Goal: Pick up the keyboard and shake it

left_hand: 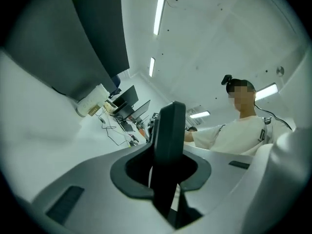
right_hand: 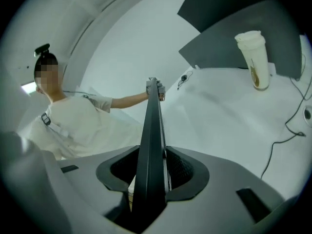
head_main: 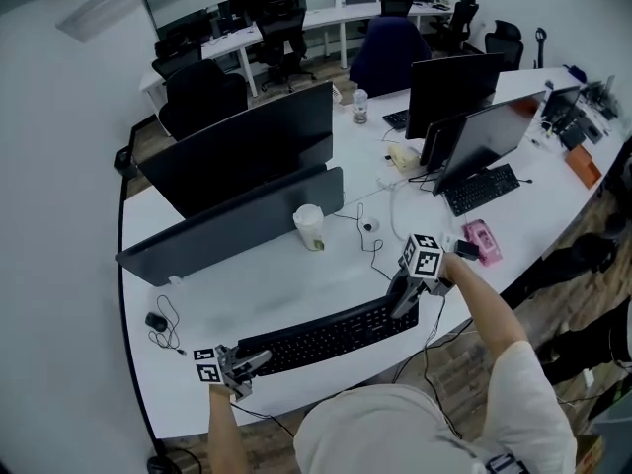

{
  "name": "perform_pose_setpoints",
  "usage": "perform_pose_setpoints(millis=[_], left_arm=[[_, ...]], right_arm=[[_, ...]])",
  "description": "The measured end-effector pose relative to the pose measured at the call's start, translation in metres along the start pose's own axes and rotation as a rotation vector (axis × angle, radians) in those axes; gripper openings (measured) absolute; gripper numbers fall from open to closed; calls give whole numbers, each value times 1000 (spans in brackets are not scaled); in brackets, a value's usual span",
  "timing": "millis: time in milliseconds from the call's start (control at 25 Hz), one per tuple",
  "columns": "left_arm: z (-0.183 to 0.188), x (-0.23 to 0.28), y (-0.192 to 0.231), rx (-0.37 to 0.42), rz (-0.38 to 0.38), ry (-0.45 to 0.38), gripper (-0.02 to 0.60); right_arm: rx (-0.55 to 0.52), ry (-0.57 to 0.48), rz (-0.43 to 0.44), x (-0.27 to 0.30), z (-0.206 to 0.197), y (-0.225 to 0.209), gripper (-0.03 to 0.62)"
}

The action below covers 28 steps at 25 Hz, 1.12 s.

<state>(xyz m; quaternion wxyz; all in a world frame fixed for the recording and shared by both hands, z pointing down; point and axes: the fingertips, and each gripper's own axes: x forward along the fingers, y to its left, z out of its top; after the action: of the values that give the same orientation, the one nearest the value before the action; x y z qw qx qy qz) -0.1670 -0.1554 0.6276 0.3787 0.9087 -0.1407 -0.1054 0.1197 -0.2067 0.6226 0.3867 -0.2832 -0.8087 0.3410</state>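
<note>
Black keyboard [head_main: 331,336] laid along the near edge of the white desk [head_main: 262,284], a gripper at each end.
Its left end is clamped between the narrowly parted jaws of the left gripper [head_main: 259,361]. Its right end is seen edge-on between the wider-spread jaws of the right gripper [head_main: 400,306], which are not pressed on it.

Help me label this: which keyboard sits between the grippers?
The curved black keyboard at the near desk edge, left gripper and right gripper at its ends; the straight keyboards lie by monitors.
</note>
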Motion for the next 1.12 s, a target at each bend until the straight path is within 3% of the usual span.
perform_pose_setpoints(millis=[160, 320, 400, 560, 720, 960, 1120], left_arm=[[-1, -16, 16, -81, -27, -116, 94], [-8, -34, 28, -153, -64, -246, 94], [-16, -36, 38, -178, -58, -263, 93], [-35, -32, 60, -235, 26, -231, 94], [-28, -22, 74, -319, 94, -219, 102], [-25, -17, 96, -367, 242, -143, 130], [-28, -16, 97, -417, 254, -109, 130]], right_arm=[[15, -219, 118, -13, 25, 0, 221], [-66, -651, 210, -40, 56, 7, 218], [-42, -750, 202, -39, 53, -3, 203], [172, -741, 15, -21, 28, -64, 135], [291, -753, -102, -17, 18, -102, 140], [449, -785, -129, -10, -1, -128, 146], [517, -819, -114, -1, -12, -130, 149]])
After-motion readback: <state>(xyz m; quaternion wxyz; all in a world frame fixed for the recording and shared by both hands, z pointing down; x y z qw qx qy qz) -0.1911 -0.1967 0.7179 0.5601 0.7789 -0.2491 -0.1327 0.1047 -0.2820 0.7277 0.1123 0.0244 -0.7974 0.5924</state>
